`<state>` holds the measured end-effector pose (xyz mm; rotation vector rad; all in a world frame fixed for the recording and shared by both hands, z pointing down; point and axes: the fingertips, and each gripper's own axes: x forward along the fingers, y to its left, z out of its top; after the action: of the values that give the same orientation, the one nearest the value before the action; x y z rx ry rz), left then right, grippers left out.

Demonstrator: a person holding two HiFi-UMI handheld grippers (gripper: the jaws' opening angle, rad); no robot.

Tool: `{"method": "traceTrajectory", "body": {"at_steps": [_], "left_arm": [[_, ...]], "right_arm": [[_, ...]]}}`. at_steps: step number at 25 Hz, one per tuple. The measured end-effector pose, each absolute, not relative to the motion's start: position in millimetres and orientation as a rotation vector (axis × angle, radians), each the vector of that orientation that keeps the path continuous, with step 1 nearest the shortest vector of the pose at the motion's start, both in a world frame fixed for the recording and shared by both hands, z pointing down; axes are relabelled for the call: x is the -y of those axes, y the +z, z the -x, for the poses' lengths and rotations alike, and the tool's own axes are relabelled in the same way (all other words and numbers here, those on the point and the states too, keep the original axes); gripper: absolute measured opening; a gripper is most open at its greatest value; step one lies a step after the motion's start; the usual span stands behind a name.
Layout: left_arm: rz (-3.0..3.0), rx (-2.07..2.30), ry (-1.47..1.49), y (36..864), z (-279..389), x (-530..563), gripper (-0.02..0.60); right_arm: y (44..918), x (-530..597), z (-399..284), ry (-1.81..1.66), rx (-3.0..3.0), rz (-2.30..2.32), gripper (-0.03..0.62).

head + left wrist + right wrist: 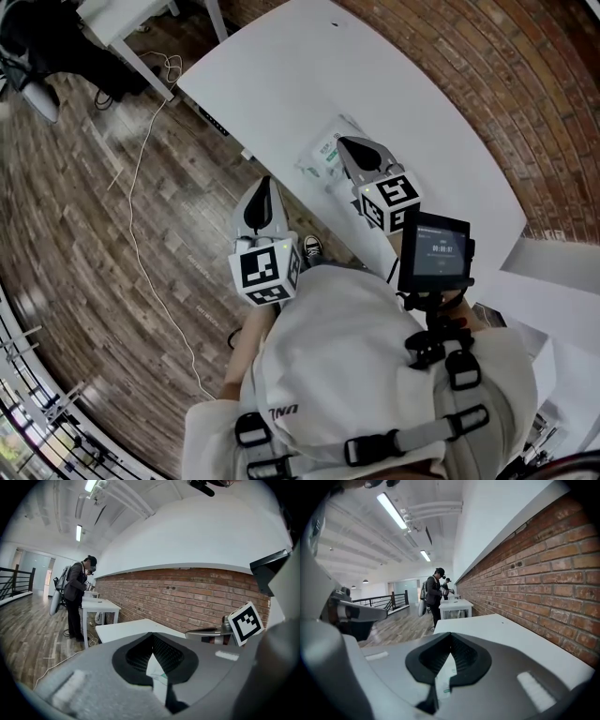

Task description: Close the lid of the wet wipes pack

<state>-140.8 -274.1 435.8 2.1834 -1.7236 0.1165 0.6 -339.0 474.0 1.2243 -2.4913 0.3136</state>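
Note:
The wet wipes pack point(321, 156), white with green print, lies near the front edge of the white table point(375, 84). My right gripper point(345, 142) hovers over the pack's right side, its jaws shut and empty. My left gripper point(265, 183) hangs left of the pack, off the table edge above the floor, also shut and empty. In the left gripper view a sliver of the pack point(157, 676) shows through the slit below the closed jaws of the left gripper point(152, 637). The right gripper view shows the same sliver of pack point(445, 676) under the right gripper point(451, 641). The lid's state is hidden.
A brick wall point(487, 84) runs behind the table. A white cable point(139, 178) trails over the wooden floor on the left. Another white table point(122, 19) stands at the top left. A person point(77, 592) stands at a far table. A small screen point(433, 249) sits by my chest.

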Motion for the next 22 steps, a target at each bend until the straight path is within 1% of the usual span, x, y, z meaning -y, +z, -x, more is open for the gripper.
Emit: {"method": "traceTrajectory", "body": {"at_steps": [5,13,22], "left_arm": [[-2.224,1.695,0.11,427.9,125.7,272.8,0.002],[-2.275,1.651,0.113,424.3,103.1,269.1,0.002],[-2.281,1.666,0.108,419.8,106.0,270.7,0.002]], "right_arm": [[444.8,308.9,5.1,0.299,2.527,-1.258,0.005],[440.7,288.7,-0.7,0.244,2.524,-1.308,0.005],[435.7,290.8,-4.1,0.228,2.538,-1.33,0.005]]}}
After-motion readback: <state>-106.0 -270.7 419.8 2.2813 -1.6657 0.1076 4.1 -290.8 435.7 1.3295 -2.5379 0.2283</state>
